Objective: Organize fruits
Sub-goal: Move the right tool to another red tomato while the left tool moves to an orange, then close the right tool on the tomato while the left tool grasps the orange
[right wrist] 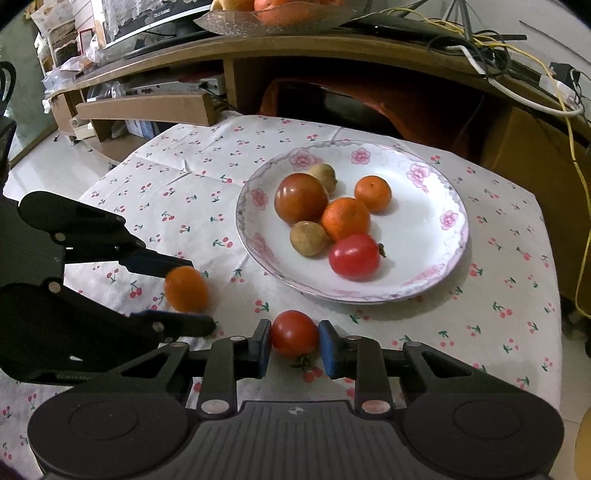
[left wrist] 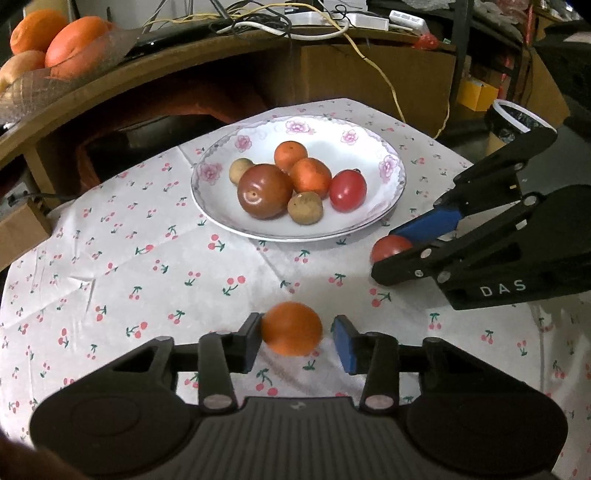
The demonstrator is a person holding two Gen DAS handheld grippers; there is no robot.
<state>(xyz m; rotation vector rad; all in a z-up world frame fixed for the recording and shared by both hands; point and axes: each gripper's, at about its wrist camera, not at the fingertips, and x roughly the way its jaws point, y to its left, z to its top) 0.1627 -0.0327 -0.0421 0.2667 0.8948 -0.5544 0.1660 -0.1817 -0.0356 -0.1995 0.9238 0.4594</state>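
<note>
A floral white plate (left wrist: 391, 177) (right wrist: 439, 192) on the cherry-print tablecloth holds a big dark tomato (left wrist: 265, 191) (right wrist: 301, 198), two small oranges (left wrist: 310, 177) (right wrist: 345, 218), a red tomato (left wrist: 348, 190) (right wrist: 354, 256) and two brown fruits (left wrist: 304, 208) (right wrist: 308, 238). My left gripper (left wrist: 295, 338) (right wrist: 186, 291) brackets a small orange (left wrist: 291, 328) (right wrist: 185, 288) on the cloth; the left pad touches it and a gap shows on the right. My right gripper (right wrist: 294, 341) (left wrist: 397, 245) is shut on a red tomato (right wrist: 294, 333) (left wrist: 390, 248) near the plate's front edge.
A wooden shelf (left wrist: 155, 70) (right wrist: 332, 48) behind the table carries a glass bowl of large oranges (left wrist: 55, 40) (right wrist: 280, 11) and tangled cables (left wrist: 295, 22) (right wrist: 517, 48). A cardboard box (left wrist: 376, 74) and a white-rimmed bin (left wrist: 517, 118) stand beyond the table's far right.
</note>
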